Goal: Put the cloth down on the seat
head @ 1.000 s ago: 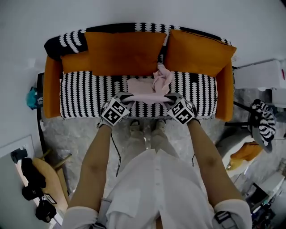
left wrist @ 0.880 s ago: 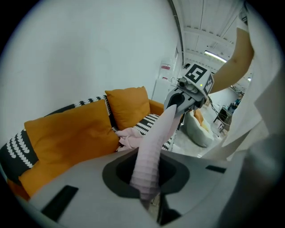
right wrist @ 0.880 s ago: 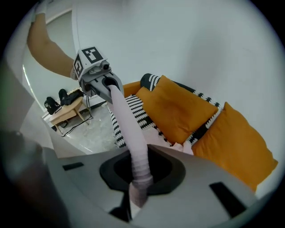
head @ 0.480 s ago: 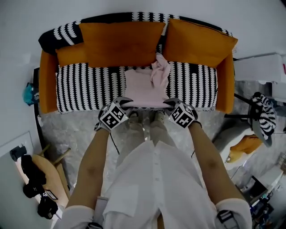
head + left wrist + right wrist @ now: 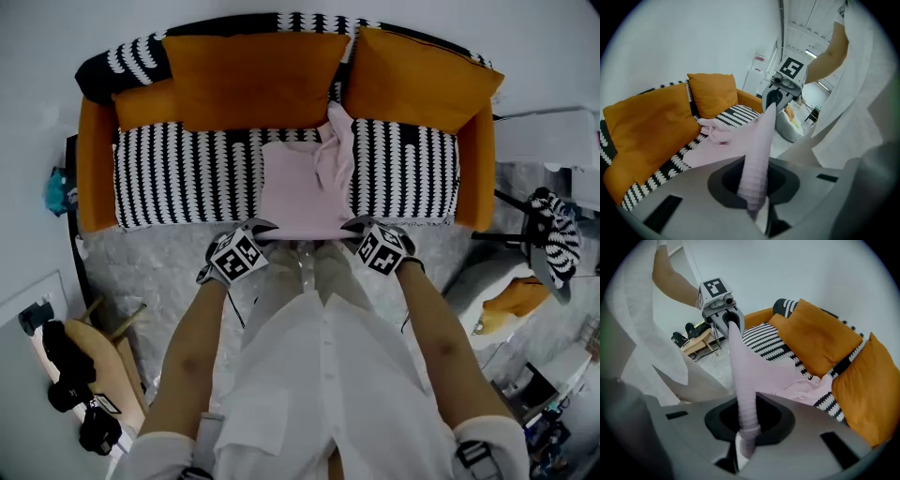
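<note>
A pale pink cloth [image 5: 302, 187] lies spread over the black-and-white striped seat [image 5: 178, 178] of an orange sofa, its far end bunched near the back cushions. Its near edge hangs taut at the seat's front between my two grippers. My left gripper [image 5: 264, 226] is shut on the near left corner of the cloth [image 5: 757, 159]. My right gripper [image 5: 349, 225] is shut on the near right corner of the cloth [image 5: 743, 394]. In the left gripper view the right gripper [image 5: 772, 101] shows at the far end of the stretched edge; in the right gripper view the left gripper [image 5: 731, 324] shows likewise.
Two orange back cushions [image 5: 253, 80] [image 5: 417, 84] lean against the sofa back. Orange armrests [image 5: 94, 159] close both ends of the seat. A low wooden stand with black gear [image 5: 80, 394] is at lower left. A striped bundle [image 5: 555, 239] and clutter sit at right on the floor.
Both grippers have drawn back toward the person and lower, pulling the cloth's near edge from mid-seat to the seat's front edge. The cloth now lies spread flatter over the seat.
</note>
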`<state>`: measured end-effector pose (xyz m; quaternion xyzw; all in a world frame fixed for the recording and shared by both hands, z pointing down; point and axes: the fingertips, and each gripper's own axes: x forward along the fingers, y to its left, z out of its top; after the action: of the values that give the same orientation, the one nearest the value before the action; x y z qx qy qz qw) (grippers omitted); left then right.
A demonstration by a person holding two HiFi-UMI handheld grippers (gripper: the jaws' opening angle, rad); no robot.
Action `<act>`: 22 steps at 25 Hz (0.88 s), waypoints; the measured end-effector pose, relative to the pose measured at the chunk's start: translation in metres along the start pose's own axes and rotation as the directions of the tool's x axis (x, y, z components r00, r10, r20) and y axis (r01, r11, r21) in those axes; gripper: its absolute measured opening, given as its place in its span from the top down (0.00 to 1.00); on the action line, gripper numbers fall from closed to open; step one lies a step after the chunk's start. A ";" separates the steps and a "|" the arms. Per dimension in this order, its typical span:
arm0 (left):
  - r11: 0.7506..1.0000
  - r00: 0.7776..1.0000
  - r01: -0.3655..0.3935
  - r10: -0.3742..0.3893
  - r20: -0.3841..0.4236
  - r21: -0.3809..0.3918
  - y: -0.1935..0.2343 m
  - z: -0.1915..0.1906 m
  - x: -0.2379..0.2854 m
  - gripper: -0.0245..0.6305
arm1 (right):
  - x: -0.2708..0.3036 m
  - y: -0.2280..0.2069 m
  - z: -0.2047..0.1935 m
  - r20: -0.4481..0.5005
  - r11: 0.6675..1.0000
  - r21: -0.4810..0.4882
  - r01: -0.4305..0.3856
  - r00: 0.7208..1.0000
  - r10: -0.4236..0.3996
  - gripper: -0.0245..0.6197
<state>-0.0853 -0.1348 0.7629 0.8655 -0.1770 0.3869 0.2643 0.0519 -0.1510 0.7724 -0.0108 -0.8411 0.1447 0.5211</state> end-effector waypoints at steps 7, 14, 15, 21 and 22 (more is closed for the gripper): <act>0.998 0.997 0.058 -0.059 -0.054 -0.019 0.005 -0.023 0.025 0.88 | 0.029 0.002 -0.017 -0.057 0.995 0.012 -0.097 0.994 0.098 0.90; 0.995 0.989 0.104 -0.103 -0.109 0.000 0.049 -0.027 0.049 0.87 | 0.056 -0.043 -0.014 -0.116 0.989 0.004 -0.151 0.982 0.150 0.90; 0.995 0.989 0.096 -0.096 -0.109 -0.005 0.059 -0.025 0.052 0.87 | 0.059 -0.053 -0.011 -0.121 0.990 0.000 -0.144 0.982 0.143 0.90; 0.996 0.986 0.089 -0.087 -0.141 0.006 0.098 -0.018 0.069 0.87 | 0.073 -0.096 -0.006 -0.159 0.991 -0.032 -0.126 0.980 0.120 0.90; 0.995 0.983 0.097 -0.094 -0.159 0.013 0.103 -0.019 0.073 0.87 | 0.076 -0.100 -0.007 -0.172 0.990 -0.043 -0.132 0.977 0.123 0.90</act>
<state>-0.1022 -0.2129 0.8619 0.8422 -0.1098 0.4431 0.2868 0.0360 -0.2328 0.8674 -0.0911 -0.7952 0.1536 0.5795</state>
